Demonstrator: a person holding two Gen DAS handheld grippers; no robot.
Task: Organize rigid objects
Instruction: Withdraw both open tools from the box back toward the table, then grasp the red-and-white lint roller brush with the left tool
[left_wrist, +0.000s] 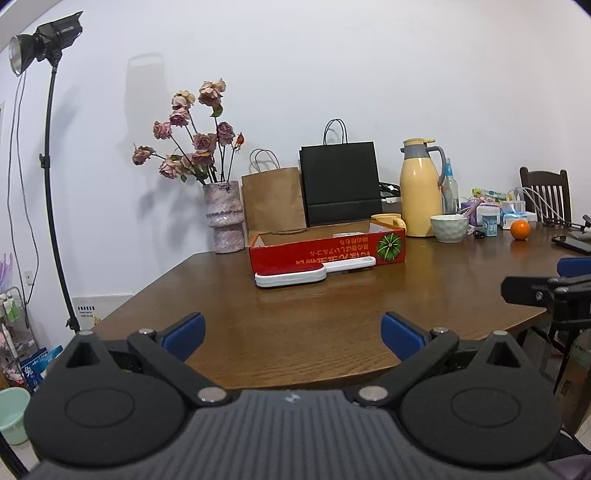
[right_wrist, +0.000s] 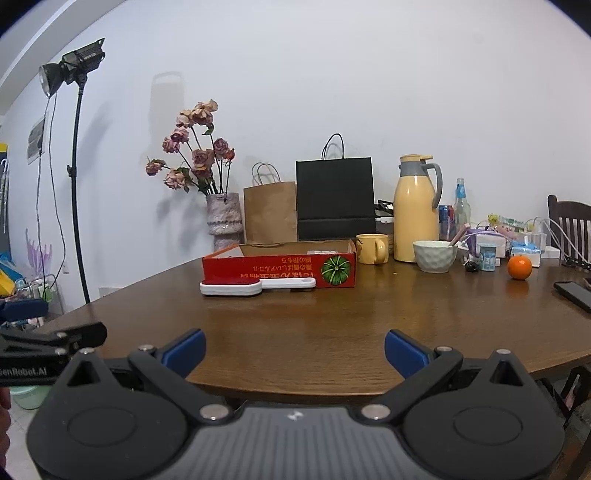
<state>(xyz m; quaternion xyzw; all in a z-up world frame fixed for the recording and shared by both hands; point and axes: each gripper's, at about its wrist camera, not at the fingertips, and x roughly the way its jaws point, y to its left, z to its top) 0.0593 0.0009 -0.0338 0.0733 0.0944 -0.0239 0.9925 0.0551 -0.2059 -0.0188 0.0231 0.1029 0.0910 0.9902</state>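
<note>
A white lint brush with a red pad (left_wrist: 291, 276) (right_wrist: 231, 287) lies on the wooden table (left_wrist: 314, 325) (right_wrist: 314, 325), against the front of a shallow red cardboard box (left_wrist: 328, 249) (right_wrist: 280, 269). My left gripper (left_wrist: 291, 336) is open and empty over the table's near edge, well short of the brush. My right gripper (right_wrist: 295, 350) is open and empty, also at the near edge. Each gripper shows at the side of the other's view: the right one (left_wrist: 546, 291) and the left one (right_wrist: 48, 338).
Behind the box stand a vase of dried roses (left_wrist: 225, 218), a brown paper bag (left_wrist: 273, 199), a black bag (left_wrist: 340, 184), a yellow thermos (left_wrist: 421, 188), a yellow mug (right_wrist: 371, 248) and a pale bowl (right_wrist: 434, 256). An orange (right_wrist: 519, 267) and a phone (right_wrist: 574, 293) lie at the right.
</note>
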